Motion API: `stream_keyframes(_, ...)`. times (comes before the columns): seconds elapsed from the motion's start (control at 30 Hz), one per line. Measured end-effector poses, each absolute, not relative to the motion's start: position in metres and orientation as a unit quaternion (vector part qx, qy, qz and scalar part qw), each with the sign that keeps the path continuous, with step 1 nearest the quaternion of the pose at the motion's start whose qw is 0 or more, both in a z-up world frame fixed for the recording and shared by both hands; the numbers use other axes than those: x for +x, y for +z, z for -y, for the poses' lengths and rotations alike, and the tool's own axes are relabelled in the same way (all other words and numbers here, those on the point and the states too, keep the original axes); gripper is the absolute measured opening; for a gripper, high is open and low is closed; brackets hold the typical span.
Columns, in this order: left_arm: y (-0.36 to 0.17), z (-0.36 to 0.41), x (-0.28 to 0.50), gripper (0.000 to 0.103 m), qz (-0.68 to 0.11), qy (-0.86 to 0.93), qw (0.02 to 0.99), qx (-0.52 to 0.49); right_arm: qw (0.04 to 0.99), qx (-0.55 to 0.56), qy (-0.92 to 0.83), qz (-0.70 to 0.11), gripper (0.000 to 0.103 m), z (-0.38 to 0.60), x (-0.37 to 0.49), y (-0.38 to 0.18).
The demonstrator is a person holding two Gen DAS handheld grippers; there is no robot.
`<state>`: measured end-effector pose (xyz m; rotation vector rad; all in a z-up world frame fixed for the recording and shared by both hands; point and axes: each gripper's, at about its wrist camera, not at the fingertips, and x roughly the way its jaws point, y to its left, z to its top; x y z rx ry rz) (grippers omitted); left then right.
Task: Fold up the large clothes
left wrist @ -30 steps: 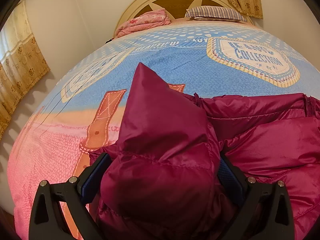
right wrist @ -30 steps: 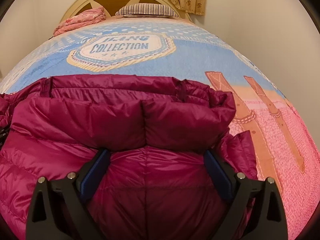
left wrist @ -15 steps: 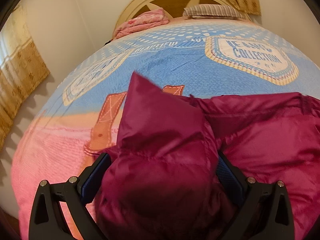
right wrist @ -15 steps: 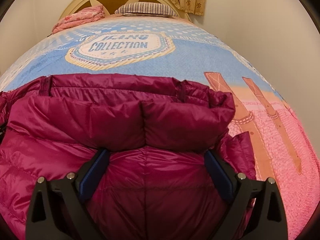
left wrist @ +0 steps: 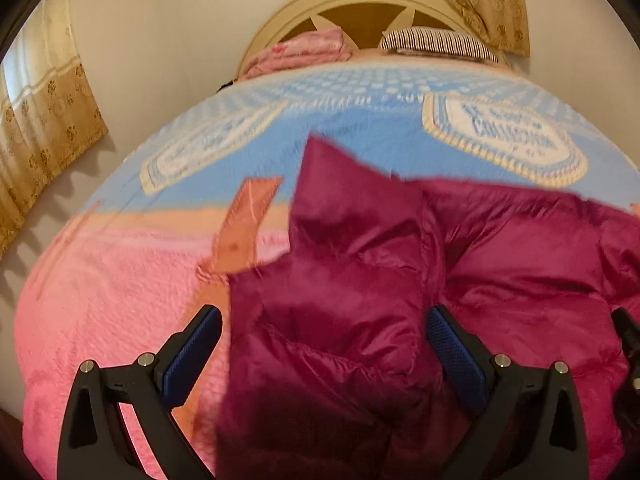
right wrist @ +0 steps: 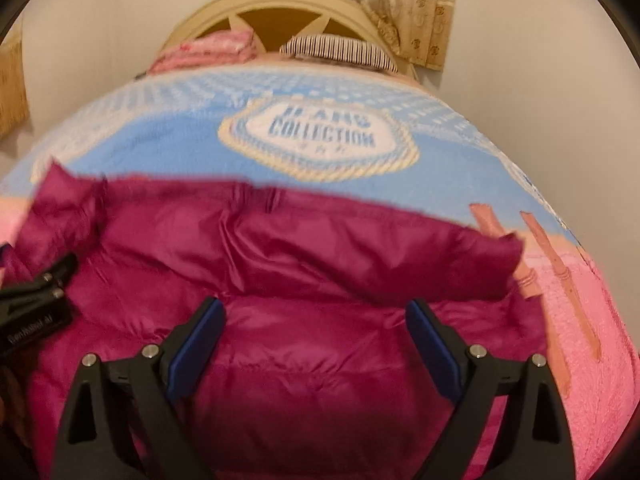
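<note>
Jacket (left wrist: 400, 288) heaped on near end of bed (left wrist: 120, 288) | left hand-held gripper (left wrist: 324, 348) jaws spread, fabric between | right hand-held gripper (right wrist: 316, 340) spread over jacket

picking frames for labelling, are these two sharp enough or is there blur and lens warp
Left wrist view: motion-smeared, the jacket edge and blanket print soft, heavy fisheye bulge. Right wrist view: also blurred, though "COLLECTION" on the blanket stays legible; same curved edges, dark corner vignetting.

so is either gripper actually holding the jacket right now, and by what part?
Nothing is held. Both the left gripper and right gripper stand open over the jacket; their fingers are spread wide, not pinching fabric.
</note>
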<state>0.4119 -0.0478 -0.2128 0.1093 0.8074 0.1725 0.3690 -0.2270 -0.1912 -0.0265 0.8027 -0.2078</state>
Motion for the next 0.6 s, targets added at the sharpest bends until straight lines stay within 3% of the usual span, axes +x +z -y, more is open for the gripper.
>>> stream_keyframes(0.2, -0.225, 0.044, 0.42, 0.102, -0.41, 0.072, 0.909, 0.021, 0.911, 0.005, -0.105, -0.4, 0.096, 0.235, 0.376, -0.207)
stream_keyframes(0.6, -0.228, 0.054, 0.421, 0.102, -0.408, 0.089, 0.907, 0.048, 0.902, 0.003, -0.112, -0.417, 0.101, 0.234, 0.382, -0.215)
